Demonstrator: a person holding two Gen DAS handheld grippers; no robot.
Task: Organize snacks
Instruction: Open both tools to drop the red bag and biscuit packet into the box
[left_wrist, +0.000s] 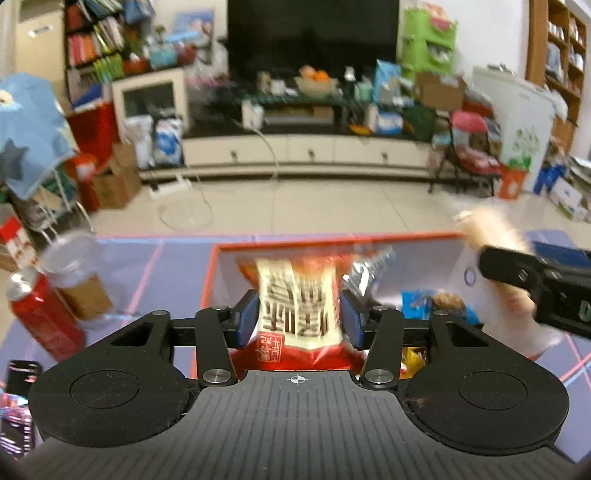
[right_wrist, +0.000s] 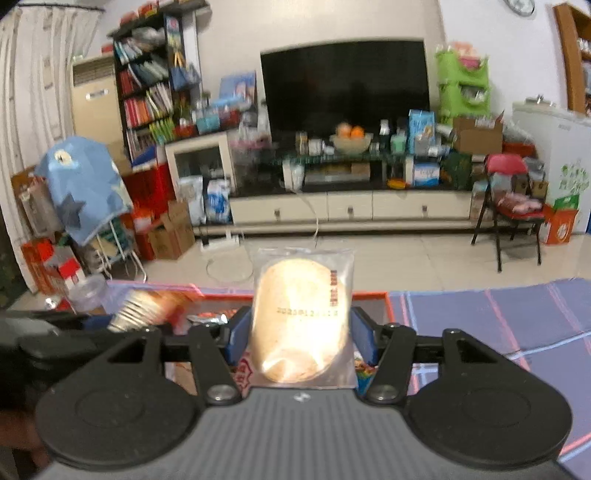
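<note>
The left tool (left_wrist: 299, 319) has its two blue pads pressed against the sides of a red and cream snack packet (left_wrist: 297, 306), which stands upright between them, its printed face toward the camera and its crimped top blurred. The right tool (right_wrist: 301, 332) grips a clear packet holding a round pale biscuit (right_wrist: 301, 321), pinched at both side edges and held upright, with a printed date line across its front.

Just below and beyond both tools sits an open red-rimmed box (left_wrist: 210, 280) on the table (left_wrist: 173, 266), which is covered in a purple cloth crossed by pink lines. Inside the box, to the right of the left tool, lie a silver-edged wrapper (left_wrist: 369, 269), a blue packet (left_wrist: 417, 302) and a yellow one (left_wrist: 412, 360) low by the tool's linkage. In the left wrist view the right tool's dark body (left_wrist: 535, 291) enters from the right edge over the box, the biscuit packet blurred beside it. In the right wrist view the left tool's packet shows at the left as a blurred crimped end (right_wrist: 136, 310).

To the left of the box stand a red can (left_wrist: 44, 317) and a clear jar with a brown fill (left_wrist: 77, 284), close together. Beyond the table are tiled floor, a low white cabinet (left_wrist: 306, 151) under a dark television (left_wrist: 314, 37), and a red folding chair (right_wrist: 511, 206) to the right.
</note>
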